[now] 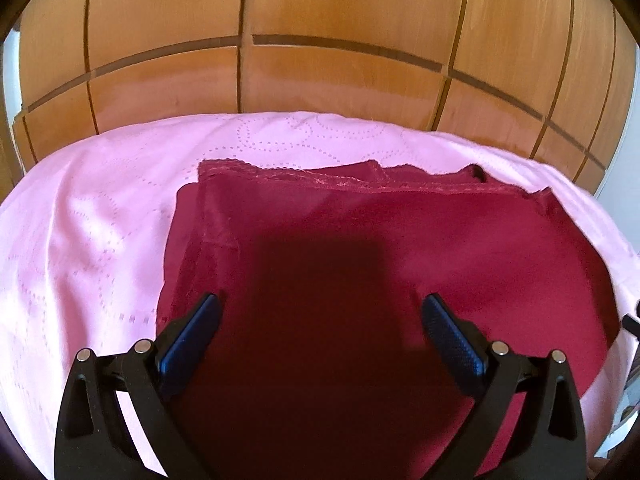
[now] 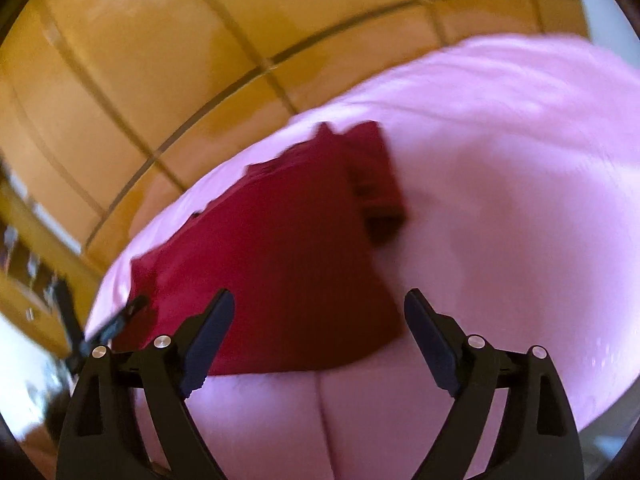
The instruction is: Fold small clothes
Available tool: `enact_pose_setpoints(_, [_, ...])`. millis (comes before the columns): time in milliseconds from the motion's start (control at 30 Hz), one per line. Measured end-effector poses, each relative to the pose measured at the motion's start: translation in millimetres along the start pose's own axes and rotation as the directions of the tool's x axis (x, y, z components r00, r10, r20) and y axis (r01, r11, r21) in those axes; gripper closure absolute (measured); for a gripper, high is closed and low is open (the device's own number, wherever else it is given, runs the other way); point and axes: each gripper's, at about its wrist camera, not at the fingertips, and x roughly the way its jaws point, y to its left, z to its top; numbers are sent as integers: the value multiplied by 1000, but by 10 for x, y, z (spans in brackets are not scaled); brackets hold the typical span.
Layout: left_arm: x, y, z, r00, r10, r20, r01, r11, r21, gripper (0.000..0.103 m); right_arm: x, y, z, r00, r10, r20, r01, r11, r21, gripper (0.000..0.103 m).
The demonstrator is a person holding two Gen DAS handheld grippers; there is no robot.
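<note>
A dark red garment (image 1: pixel 360 248) with a lace-trimmed far edge lies flat on a pink bedsheet (image 1: pixel 92 220), one layer folded over another. My left gripper (image 1: pixel 320 312) hovers over its near part, jaws wide open and empty, casting a shadow on the cloth. In the blurred right wrist view the same red garment (image 2: pixel 280 264) lies on the pink sheet (image 2: pixel 500 200). My right gripper (image 2: pixel 320 308) is open and empty above its near right corner. The tip of the left gripper (image 2: pixel 120 320) shows at the garment's left edge.
A wooden panelled wardrobe (image 1: pixel 320 40) stands right behind the bed. The sheet's far edge meets it. A seam in the sheet (image 2: pixel 322 420) runs toward me below the garment. Dim shelves (image 2: pixel 24 264) show at far left.
</note>
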Motion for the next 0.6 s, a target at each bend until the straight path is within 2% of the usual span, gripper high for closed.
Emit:
enact_pose_setpoints(133, [-111, 25, -47, 1000, -13, 26, 13, 1000, -15, 2, 67, -195, -42, 999, 5, -35, -1, 994, 109, 17])
enact_pose_setpoints(267, [-185, 65, -74, 999, -25, 45, 27, 999, -39, 2, 98, -195, -77, 999, 5, -48, 1, 993, 114, 17])
enact_pose_setpoints(600, [-267, 149, -81, 996, -28, 81, 35, 995, -92, 2, 156, -254, -91, 991, 133, -29, -126, 977, 174, 17])
